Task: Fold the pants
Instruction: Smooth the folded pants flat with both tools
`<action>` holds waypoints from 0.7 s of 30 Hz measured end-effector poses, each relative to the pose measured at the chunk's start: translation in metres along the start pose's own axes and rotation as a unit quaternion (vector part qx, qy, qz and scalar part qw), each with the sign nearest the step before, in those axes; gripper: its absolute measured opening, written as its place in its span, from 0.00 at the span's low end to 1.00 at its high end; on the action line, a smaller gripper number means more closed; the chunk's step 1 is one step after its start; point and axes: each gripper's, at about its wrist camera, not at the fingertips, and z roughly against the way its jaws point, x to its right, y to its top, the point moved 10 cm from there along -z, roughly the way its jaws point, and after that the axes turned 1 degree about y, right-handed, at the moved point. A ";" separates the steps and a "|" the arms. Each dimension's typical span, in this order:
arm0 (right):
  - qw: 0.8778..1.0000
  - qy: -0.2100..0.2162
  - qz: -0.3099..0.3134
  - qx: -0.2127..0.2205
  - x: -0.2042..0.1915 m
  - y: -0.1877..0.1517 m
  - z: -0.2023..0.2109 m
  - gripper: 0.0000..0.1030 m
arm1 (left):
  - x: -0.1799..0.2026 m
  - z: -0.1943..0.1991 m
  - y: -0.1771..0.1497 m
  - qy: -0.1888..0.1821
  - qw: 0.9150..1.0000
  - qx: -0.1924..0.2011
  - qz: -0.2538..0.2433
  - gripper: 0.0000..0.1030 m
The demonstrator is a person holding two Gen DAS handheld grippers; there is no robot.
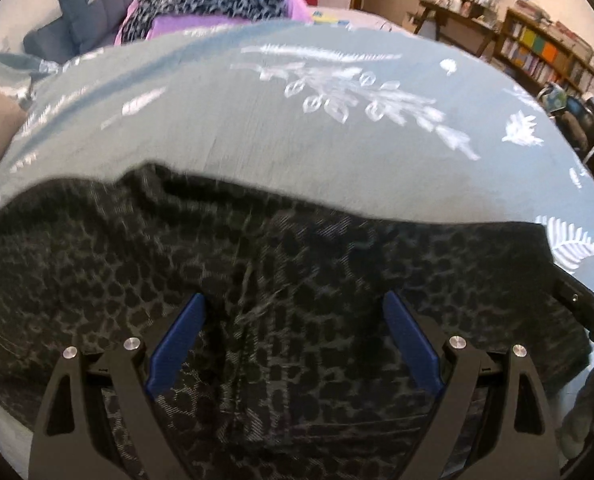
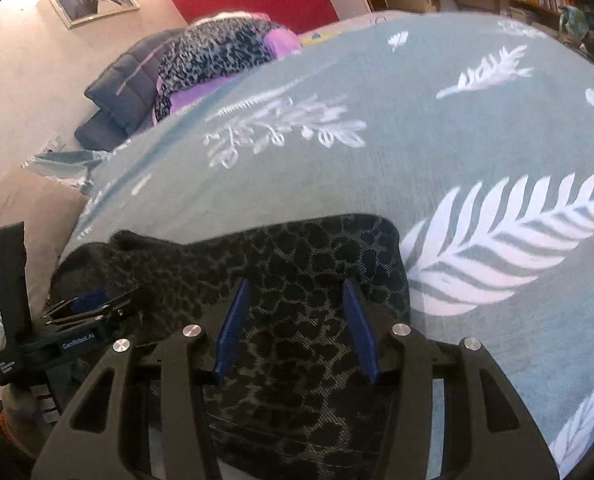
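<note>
Lying spread on the teal leaf-print bedspread (image 2: 437, 152) — dark leopard-print pants (image 1: 281, 288), near edge of the bed. Above the pants, left gripper (image 1: 293, 340) spread wide, nothing pinched; right gripper (image 2: 297, 324) likewise spread over the pants' right end — fabric between the blue fingers (image 2: 233, 328), ungripped.
</note>
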 end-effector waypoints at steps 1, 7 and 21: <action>1.000 -0.005 0.006 -0.005 0.001 -0.004 -0.005 0.49 | -0.003 -0.004 -0.003 -0.004 1.000 -0.004 0.006 0.88; 0.999 -0.021 0.027 -0.006 0.002 -0.008 -0.011 0.49 | -0.004 -0.004 -0.005 -0.005 1.000 0.009 0.005 0.88; 0.998 -0.053 0.030 0.004 -0.008 -0.005 0.002 0.50 | -0.052 0.043 -0.004 0.042 0.997 0.044 0.039 0.88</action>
